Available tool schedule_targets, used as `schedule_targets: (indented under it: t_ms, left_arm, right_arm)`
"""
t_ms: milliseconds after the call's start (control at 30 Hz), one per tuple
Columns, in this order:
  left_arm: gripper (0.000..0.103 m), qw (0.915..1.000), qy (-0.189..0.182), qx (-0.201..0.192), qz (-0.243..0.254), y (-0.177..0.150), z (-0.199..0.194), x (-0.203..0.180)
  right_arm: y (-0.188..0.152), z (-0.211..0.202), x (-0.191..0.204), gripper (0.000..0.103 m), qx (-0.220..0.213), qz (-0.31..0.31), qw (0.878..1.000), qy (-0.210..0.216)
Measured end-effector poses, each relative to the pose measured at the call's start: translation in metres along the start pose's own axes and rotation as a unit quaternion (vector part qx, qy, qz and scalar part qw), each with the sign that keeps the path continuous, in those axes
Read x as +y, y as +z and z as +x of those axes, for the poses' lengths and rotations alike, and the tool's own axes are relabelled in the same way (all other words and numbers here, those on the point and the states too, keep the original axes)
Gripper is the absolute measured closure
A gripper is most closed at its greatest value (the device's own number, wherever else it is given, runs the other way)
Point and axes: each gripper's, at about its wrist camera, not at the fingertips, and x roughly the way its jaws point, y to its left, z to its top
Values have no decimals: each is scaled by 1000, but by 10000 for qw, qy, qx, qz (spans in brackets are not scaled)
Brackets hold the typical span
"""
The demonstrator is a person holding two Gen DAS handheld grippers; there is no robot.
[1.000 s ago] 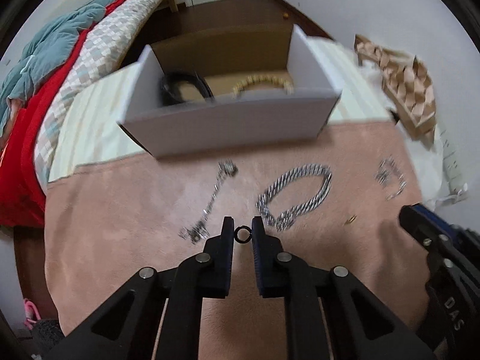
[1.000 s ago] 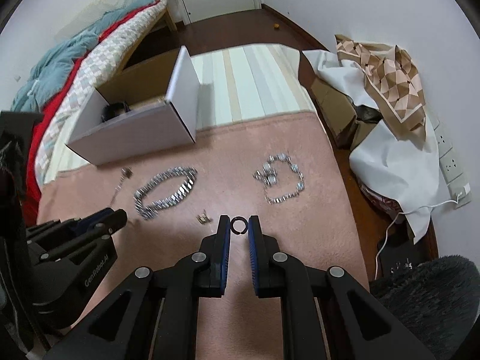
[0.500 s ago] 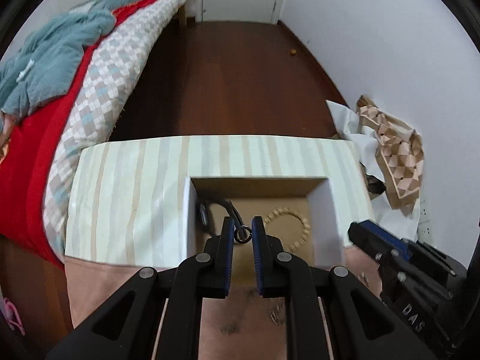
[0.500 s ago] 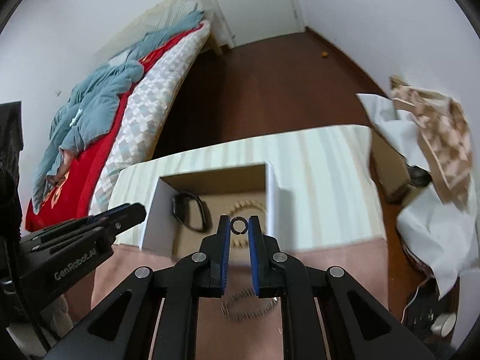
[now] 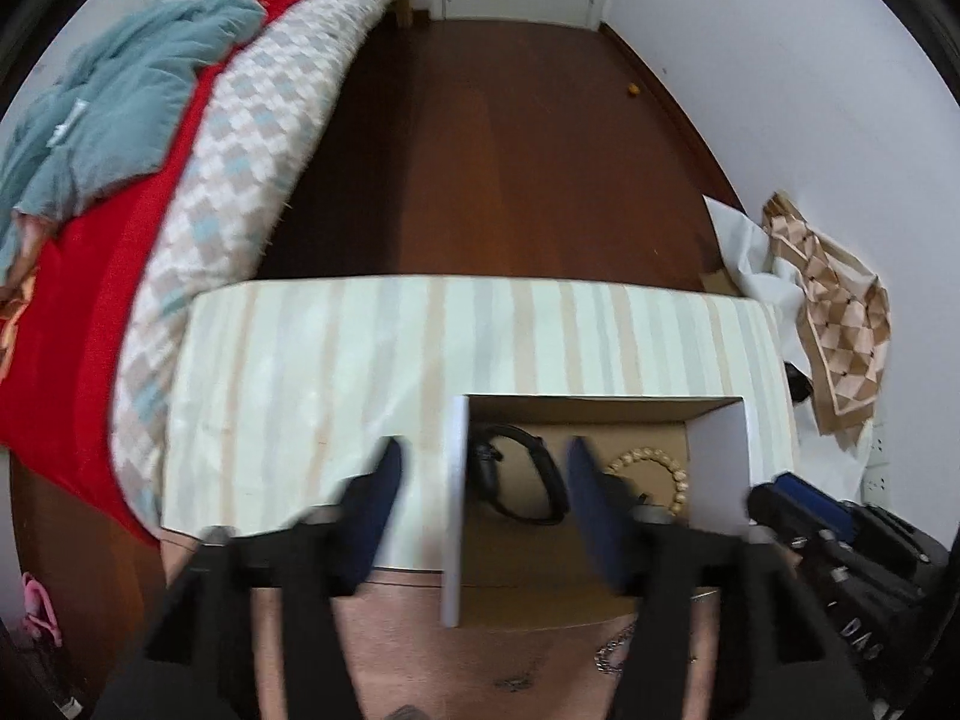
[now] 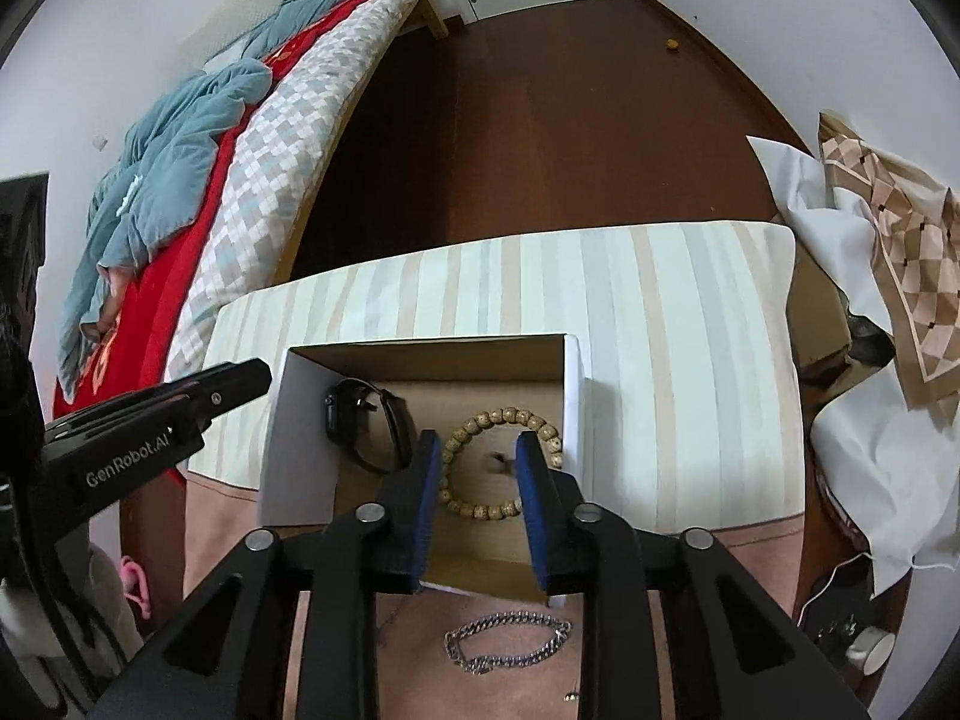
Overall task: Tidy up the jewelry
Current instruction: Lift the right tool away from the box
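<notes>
Right tongs [image 6: 474,468] spread, empty, over box [image 6: 273,438] | left tongs [image 5: 480,480] spread, empty, straddling box's left wall | silver chain [image 6: 507,648] on pink worktop just before box | beads [image 6: 501,462], watch [image 6: 366,420] inside | next: lift clear before reaching down for chain.

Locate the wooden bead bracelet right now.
The wooden bead bracelet lies flat on the floor of the open cardboard box, in its right half beside the black watch, directly beyond the open right gripper.
</notes>
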Motion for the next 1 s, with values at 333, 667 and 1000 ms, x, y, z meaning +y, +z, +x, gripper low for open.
schedule_targets:
  t_ms: [333,667,1000]
  left_arm:
    - [4,9967,728,-332,-120,-41,-23,19]
    - [2,9953,860,-420,-132,-80,-43,19]
    - [2,9901,953,-1023,-100,-109,-109,14]
  right_arm:
    - [-21,-32,4,26,-339,-295,9938,-1018]
    - [-54,-41,17,1,-371,-445,9815,-1823]
    - [-83,-90,48,1,-794,-590,9793,-1765]
